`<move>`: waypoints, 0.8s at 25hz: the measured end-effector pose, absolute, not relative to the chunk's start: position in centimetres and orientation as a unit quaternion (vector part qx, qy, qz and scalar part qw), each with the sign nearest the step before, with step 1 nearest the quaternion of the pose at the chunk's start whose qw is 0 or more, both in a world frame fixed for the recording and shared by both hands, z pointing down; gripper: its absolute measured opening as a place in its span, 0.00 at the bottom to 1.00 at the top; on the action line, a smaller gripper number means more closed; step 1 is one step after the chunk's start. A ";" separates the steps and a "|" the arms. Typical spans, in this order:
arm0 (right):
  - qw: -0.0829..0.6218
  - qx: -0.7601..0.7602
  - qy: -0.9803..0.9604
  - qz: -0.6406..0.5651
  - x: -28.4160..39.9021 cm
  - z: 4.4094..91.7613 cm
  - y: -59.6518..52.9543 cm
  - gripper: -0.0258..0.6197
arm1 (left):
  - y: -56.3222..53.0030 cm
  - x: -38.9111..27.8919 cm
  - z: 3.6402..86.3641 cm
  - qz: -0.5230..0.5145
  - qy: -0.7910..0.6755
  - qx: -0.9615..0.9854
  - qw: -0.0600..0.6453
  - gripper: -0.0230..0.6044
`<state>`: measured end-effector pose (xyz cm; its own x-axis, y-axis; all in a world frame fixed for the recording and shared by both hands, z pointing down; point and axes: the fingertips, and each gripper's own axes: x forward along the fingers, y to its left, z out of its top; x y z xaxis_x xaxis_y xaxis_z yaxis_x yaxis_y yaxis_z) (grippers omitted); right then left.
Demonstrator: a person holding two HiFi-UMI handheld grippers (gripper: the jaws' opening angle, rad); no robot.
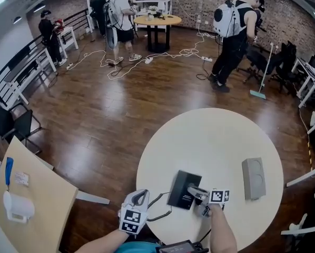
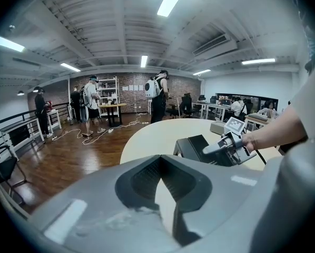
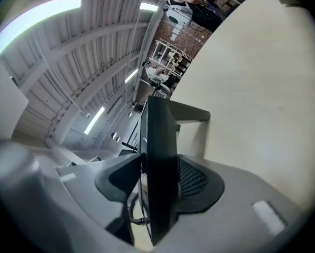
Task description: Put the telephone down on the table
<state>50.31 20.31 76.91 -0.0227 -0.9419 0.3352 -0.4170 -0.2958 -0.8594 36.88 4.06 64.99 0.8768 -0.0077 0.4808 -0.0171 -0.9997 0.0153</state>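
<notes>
Right gripper (image 1: 199, 195): clamped on the near edge of the telephone (image 1: 183, 188), a flat black slab with squared corners. The telephone sits over the near part of the bench (image 1: 210, 136), tilted. Whether its lower edge touches the top cannot be told.

Left gripper (image 1: 140, 195): tips brought together, nothing between them, held just off the bench's near rim, left of the telephone.

Head view only: a dark cord (image 1: 158, 207) loops from the telephone toward the bench edge. A grey box (image 1: 254, 178), oblong with a round recess in its face, lies well apart to the right.

Right gripper view only: the telephone (image 3: 160, 141) is edge-on between ribbed grey pads (image 3: 192, 181), with a coiled cord (image 3: 132, 215) beside it.

Left gripper view only: from the side, the telephone (image 2: 192, 147) is raised at an angle, with the right gripper (image 2: 220, 147) at its corner.

Bench: round, pale cream, smooth and matt. Floor (image 1: 110, 115): dark glossy wood planks
</notes>
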 end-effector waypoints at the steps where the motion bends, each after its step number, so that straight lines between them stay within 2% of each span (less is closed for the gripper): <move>1: 0.281 -0.638 0.530 -0.483 50.5 76.7 20.0 0.35 | 3.9 36.7 65.0 0.249 -0.009 0.968 0.010 0.06; 11: 0.332 -0.587 0.550 -0.492 50.0 75.9 19.5 0.31 | 3.2 36.1 65.1 0.252 -0.028 0.967 0.019 0.06; 17: 0.353 -0.566 0.584 -0.463 48.5 74.7 19.8 0.28 | 3.0 36.0 65.2 0.251 -0.031 0.967 0.019 0.06; 20: 0.385 -0.559 0.589 -0.439 47.9 73.8 19.8 0.27 | 2.9 36.0 65.3 0.251 -0.033 0.967 0.020 0.06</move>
